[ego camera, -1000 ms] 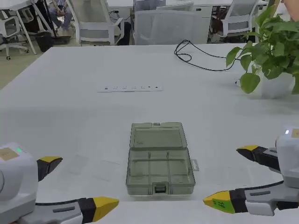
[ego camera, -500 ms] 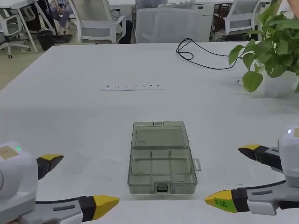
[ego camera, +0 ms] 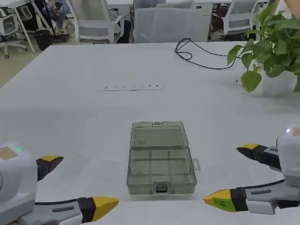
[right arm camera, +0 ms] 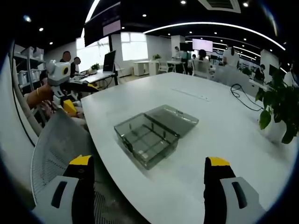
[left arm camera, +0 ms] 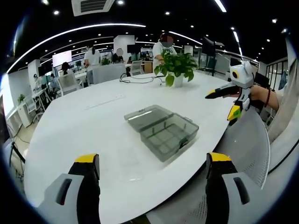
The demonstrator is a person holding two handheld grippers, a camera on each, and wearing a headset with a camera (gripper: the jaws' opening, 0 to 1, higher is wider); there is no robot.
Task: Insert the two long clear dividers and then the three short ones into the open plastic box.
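Not much to report since a second ago, honestly: the whole head view has wobbled a bit, but that's my head moving, not the stuff on the table (ego camera: 93, 117). My left gripper (ego camera: 79, 183) and right gripper (ego camera: 229, 176) are still hanging low at either side of the open plastic box (ego camera: 178, 186), both with the jaws spread wide and nothing between them. The box hasn't budged. It sits in the middle in front of me, lid folded flat away from me, latch side facing me, well apart from both grippers. There are lines inside the tray that look like partitions, but I can't tell if they're dividers already in or just moulded ribs. There's a faint clear patch (ego camera: 77, 164) on the table left of the box that might be a divider lying flat, and a small clear bit (ego camera: 195, 165) just beside the box's right edge. My read: no progress in this last second, nothing picked up yet, and the next job is probably going for whichever clear piece is a long one.
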